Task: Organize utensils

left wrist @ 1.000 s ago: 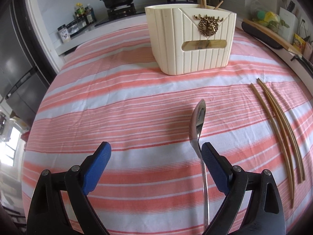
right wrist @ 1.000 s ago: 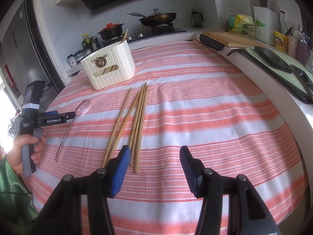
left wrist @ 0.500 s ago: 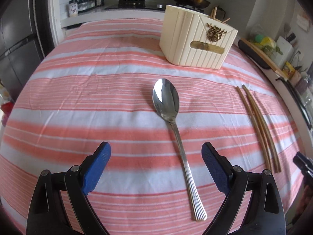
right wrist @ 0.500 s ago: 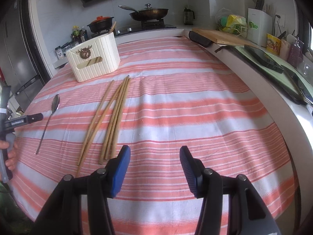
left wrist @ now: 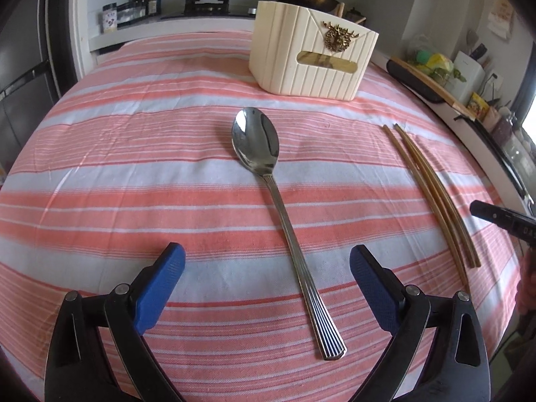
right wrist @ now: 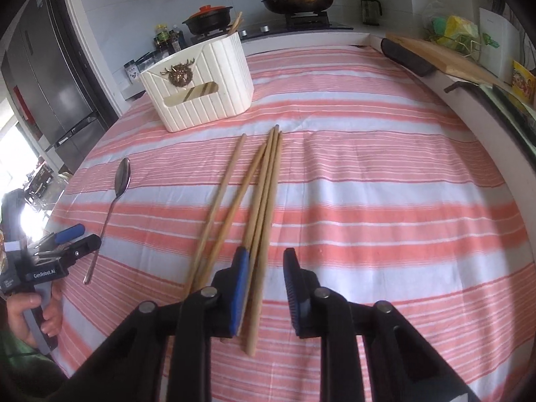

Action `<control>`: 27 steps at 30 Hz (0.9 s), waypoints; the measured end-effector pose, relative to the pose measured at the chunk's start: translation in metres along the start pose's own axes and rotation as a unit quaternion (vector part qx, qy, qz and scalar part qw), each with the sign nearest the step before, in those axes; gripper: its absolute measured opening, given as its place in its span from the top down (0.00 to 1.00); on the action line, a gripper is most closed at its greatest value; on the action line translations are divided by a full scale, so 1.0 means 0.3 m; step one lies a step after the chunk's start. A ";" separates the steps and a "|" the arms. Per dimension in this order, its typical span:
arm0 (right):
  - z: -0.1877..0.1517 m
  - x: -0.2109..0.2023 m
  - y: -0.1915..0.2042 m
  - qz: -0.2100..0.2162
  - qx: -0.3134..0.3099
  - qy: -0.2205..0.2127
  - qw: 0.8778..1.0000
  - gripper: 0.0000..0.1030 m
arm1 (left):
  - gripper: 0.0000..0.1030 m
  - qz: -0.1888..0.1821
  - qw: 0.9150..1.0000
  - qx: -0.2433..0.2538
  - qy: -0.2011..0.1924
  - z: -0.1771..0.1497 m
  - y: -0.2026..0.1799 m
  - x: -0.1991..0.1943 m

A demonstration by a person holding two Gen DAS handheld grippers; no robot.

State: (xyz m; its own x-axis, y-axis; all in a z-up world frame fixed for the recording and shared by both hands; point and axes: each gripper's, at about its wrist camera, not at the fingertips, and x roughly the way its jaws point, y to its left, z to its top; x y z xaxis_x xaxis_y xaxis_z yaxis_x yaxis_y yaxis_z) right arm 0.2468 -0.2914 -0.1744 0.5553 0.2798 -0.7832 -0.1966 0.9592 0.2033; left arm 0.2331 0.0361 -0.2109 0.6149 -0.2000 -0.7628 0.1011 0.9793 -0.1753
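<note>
I am holding my left gripper (left wrist: 267,276) low over the striped cloth (left wrist: 134,174), its jaws spread wide and gripping nothing. The spoon (left wrist: 278,207) is lying flat on the cloth on the near side of the cream holder (left wrist: 311,63), bowl end toward the holder, and its handle is running back between my blue pads (left wrist: 160,279) without touching either one.

My right gripper (right wrist: 265,288) has just been narrowing its jaws. They are standing partly closed, with a clear gap between them. The chopsticks (right wrist: 258,197) are lying loose on the cloth, also on the near side of the holder and to the right of the spoon, their far tips near the holder's base. Two of them are passing under and just beside my left pad (right wrist: 241,288), and one end is showing in the gap. I cannot tell whether that pad is touching them, and the right pad is clear of them, so nothing is being squeezed.

The holder is standing upright at the far side of the cloth, with a few stick ends poking out of its top.
</note>
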 end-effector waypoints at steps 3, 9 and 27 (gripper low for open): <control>0.048 0.097 0.004 -0.009 -0.013 0.050 0.999 0.92 | 0.03 -0.004 1.000 -0.002 -0.001 0.000 0.001 0.000; 0.114 0.170 0.023 -0.025 -0.047 0.096 0.994 0.94 | 0.01 0.001 1.000 0.005 0.003 0.000 -0.010 0.006; -0.120 -0.045 -0.075 -0.188 0.008 0.036 0.981 0.93 | 0.01 0.025 1.000 0.007 0.007 -0.003 -0.017 0.009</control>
State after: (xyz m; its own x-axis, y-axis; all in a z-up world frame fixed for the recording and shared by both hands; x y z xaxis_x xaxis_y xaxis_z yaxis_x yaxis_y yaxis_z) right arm 0.2148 -0.3183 -0.1896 0.5275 -0.0979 -0.8439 0.0252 0.9947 -0.0997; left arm 0.2336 0.0307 -0.2127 0.6081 -0.1513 -0.7793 0.0816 0.9884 -0.1282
